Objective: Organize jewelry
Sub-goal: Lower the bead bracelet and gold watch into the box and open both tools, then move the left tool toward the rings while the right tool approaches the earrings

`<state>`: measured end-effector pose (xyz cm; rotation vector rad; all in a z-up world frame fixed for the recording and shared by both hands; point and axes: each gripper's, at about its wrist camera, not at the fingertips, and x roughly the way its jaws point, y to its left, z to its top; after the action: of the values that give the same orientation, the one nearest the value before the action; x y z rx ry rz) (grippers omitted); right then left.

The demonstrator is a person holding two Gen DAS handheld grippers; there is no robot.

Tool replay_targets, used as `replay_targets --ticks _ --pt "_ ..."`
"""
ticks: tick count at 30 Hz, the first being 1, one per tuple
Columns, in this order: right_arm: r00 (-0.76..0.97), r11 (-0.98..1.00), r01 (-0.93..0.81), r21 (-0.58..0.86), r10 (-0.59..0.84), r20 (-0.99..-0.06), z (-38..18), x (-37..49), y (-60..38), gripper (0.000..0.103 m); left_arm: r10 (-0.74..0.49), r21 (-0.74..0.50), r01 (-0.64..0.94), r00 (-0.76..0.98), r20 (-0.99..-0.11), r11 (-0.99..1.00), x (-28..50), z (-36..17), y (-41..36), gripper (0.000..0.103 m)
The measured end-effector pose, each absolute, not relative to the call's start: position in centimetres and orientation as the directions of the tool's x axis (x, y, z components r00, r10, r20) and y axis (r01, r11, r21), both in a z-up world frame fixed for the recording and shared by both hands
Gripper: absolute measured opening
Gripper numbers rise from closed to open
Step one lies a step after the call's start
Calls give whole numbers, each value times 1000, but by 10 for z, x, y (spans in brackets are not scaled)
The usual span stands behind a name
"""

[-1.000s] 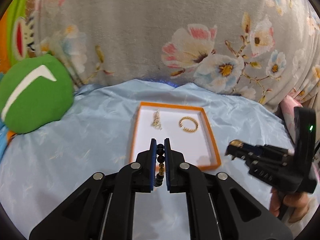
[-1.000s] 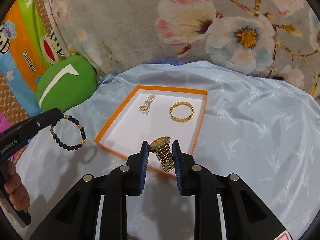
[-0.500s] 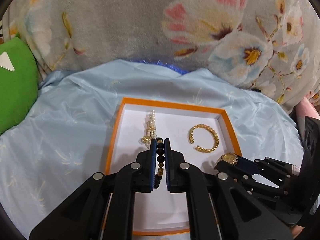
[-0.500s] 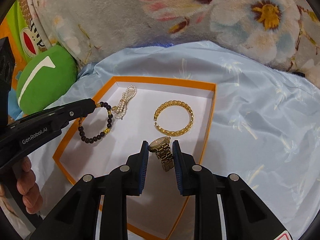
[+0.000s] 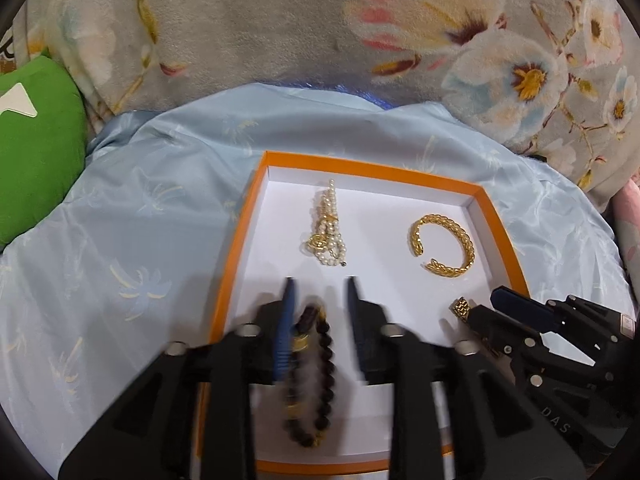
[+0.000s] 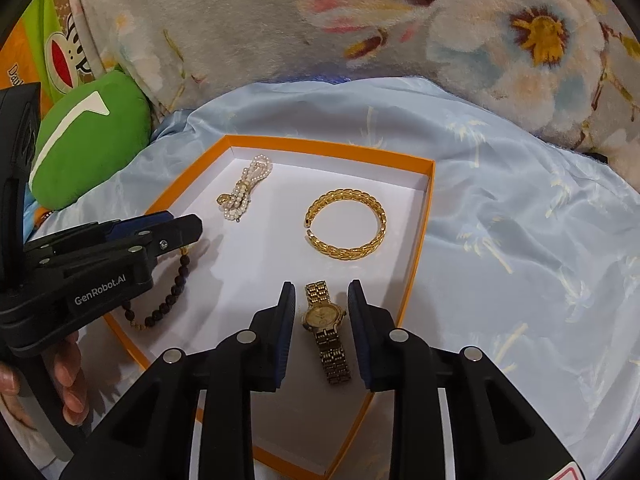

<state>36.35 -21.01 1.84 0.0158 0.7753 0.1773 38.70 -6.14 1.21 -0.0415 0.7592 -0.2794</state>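
An orange-rimmed white tray (image 5: 362, 168) (image 6: 418, 240) lies on a pale blue cloth. In it are a pearl necklace (image 5: 328, 228) (image 6: 242, 192) and a gold cuff bracelet (image 5: 442, 246) (image 6: 346, 230). My left gripper (image 5: 320, 282) is open over the tray's near left, and the dark bead bracelet (image 5: 316, 368) (image 6: 168, 296) lies loose between its fingers. My right gripper (image 6: 322, 286) is open, and the gold watch (image 6: 326, 330) lies flat on the tray floor between its fingers. In the left wrist view only the watch's strap end (image 5: 460, 308) shows beside the right gripper.
A green plush cushion (image 5: 36, 148) (image 6: 88, 144) sits at the left on the cloth. A grey floral blanket (image 5: 320, 20) (image 6: 360, 20) rises behind the tray. The blue cloth (image 6: 520, 240) spreads to the right of the tray.
Both grippers moved lower into the tray and opened. The bead bracelet dropped from the left one and the watch from the right one onto the tray floor.
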Motion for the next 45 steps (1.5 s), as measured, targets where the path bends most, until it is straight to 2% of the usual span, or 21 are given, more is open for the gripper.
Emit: replay_targets --ticks 1,3,12,22,31,36,41,45 --pt "705 985 -152 87 169 -689 20 361 -211 29 -268 -145 232 697 -665 962 385 14 -59 49" --pt "717 985 -144 100 173 -675 26 354 -215 33 -281 -161 233 711 -645 959 380 21 -55 49" --pt "749 978 -140 154 207 -629 56 295 -229 36 -277 -184 208 745 -606 961 338 52 -23 49" --pt "781 977 -131 170 207 -590 74 185 -232 48 -274 -187 201 736 -619 962 247 66 12 49" --pt "777 980 -96 171 182 -603 50 102 -218 54 -295 -202 216 687 -664 955 164 40 16 53" --pt "764 989 -75 126 138 -631 27 69 -207 56 -313 -219 225 634 -707 949 132 12 11 53" --pt "736 986 -66 155 153 -660 10 60 -205 56 -297 -210 212 607 -737 954 117 -7 5 53" --pt "732 978 -76 194 186 -656 10 65 -205 56 -292 -203 212 630 -719 956 110 -5 3 53"
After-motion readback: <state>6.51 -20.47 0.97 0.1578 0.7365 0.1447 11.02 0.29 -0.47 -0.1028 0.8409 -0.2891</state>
